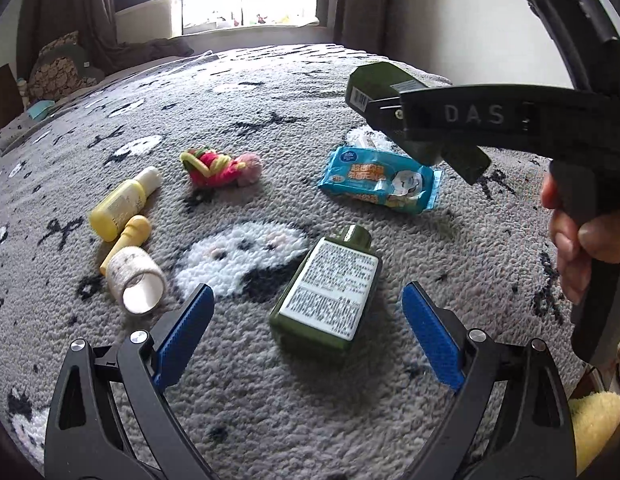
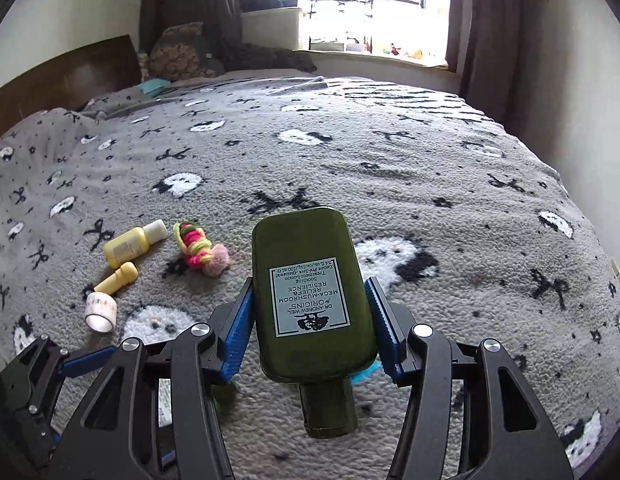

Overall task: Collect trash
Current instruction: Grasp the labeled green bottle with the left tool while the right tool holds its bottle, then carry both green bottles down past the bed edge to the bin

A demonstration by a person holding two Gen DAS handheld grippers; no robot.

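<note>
My right gripper (image 2: 310,286) is shut on a dark green lotion bottle (image 2: 310,292), label up, cap toward the camera, lifted off the bed. In the left wrist view this held bottle (image 1: 374,84) hangs at the upper right in the right gripper (image 1: 390,114), with a hand (image 1: 578,240) on the handle. A second green bottle (image 1: 330,292) lies label up on the grey blanket (image 1: 269,112). My left gripper (image 1: 305,292) stands open just above it, its blue pads (image 1: 181,336) on either side of the bottle's base and apart from it.
On the blanket lie a blue wipes pack (image 1: 380,180), a yellow bottle (image 1: 121,204), a small yellow tube (image 1: 127,238), a tape roll (image 1: 137,280) and a knitted toy (image 1: 219,168). A white crumpled wrapper (image 1: 366,140) sits behind the wipes. A window is at the far end.
</note>
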